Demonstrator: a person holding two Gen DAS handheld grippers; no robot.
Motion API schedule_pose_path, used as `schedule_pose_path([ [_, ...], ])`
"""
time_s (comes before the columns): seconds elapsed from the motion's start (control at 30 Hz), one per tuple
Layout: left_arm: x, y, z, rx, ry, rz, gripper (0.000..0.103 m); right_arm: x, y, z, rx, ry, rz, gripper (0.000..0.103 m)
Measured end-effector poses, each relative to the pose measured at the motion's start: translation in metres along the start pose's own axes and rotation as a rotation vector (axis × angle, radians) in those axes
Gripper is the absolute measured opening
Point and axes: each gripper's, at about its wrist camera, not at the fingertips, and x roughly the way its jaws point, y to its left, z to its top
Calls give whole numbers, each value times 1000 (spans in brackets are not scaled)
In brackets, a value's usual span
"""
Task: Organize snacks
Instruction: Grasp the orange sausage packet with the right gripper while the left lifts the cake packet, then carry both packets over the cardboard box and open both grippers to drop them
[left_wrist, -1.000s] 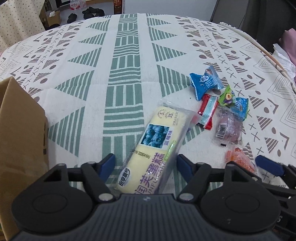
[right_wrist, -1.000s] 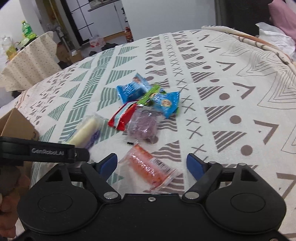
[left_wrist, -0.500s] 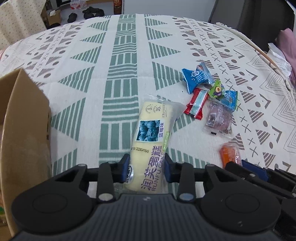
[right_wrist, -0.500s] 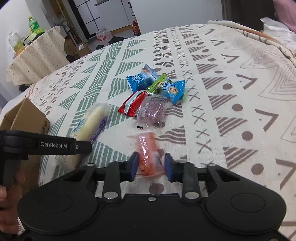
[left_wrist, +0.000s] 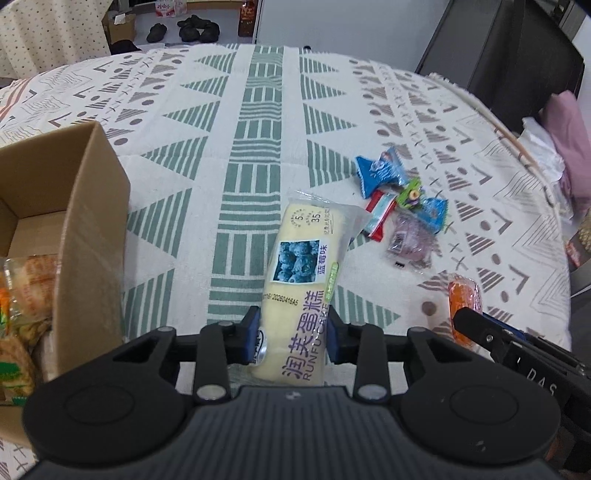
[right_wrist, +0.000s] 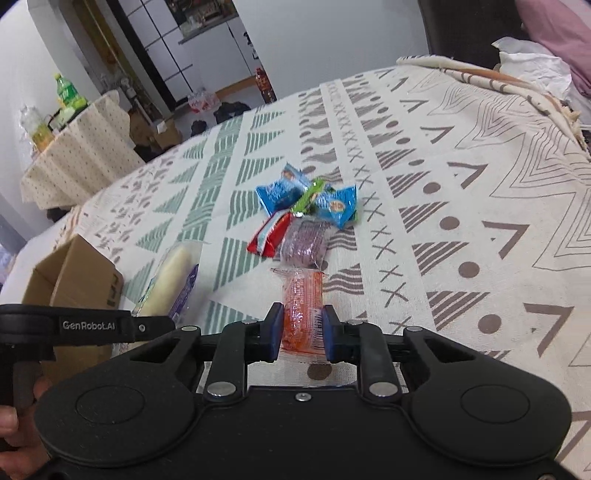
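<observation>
My left gripper (left_wrist: 292, 338) is shut on the near end of a long pale yellow cake pack (left_wrist: 304, 273) with a blueberry picture, lifted off the cloth. My right gripper (right_wrist: 300, 326) is shut on an orange snack pack (right_wrist: 303, 302), also raised. The orange snack pack (left_wrist: 463, 295) and the right gripper's tip show at the right in the left wrist view. From the right wrist, the cake pack (right_wrist: 170, 280) appears at the left, beside the left gripper's body. A small pile of snacks (right_wrist: 306, 218) lies further out on the patterned cloth: blue, red, green and purple packs (left_wrist: 400, 210).
An open cardboard box (left_wrist: 74, 221) stands at the left with several snack packs inside; the box (right_wrist: 74, 273) shows behind the left gripper in the right wrist view. The patterned cloth (left_wrist: 258, 129) covers a round table. A person's hand (right_wrist: 14, 435) holds the left gripper's handle.
Both grippers went from open around their packs to shut on them, then rose and drew back. The cake pack and the orange pack left the cloth; the box came further into view.
</observation>
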Motion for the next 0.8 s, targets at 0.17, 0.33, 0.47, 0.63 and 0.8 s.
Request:
schedule_pose_path([
  [0.17, -17, 8, -3, -45, -26, -28, 34, -15, 2, 5, 16, -39, 5, 22],
  [0.33, -30, 13, -11, -79, -43, -41, 34, -28, 9, 4, 28, -50, 20, 22],
  [0.47, -37, 15, -15, -89, -52, -54, 33, -38, 16, 4, 35, -55, 25, 22],
  [0.63, -48, 16, -14, -93, -73, -76, 33, -48, 24, 5, 42, -71, 32, 22],
  [0.8, -66, 19, -14, -102, -117, -97, 33, -57, 33, 5, 70, -79, 49, 22],
])
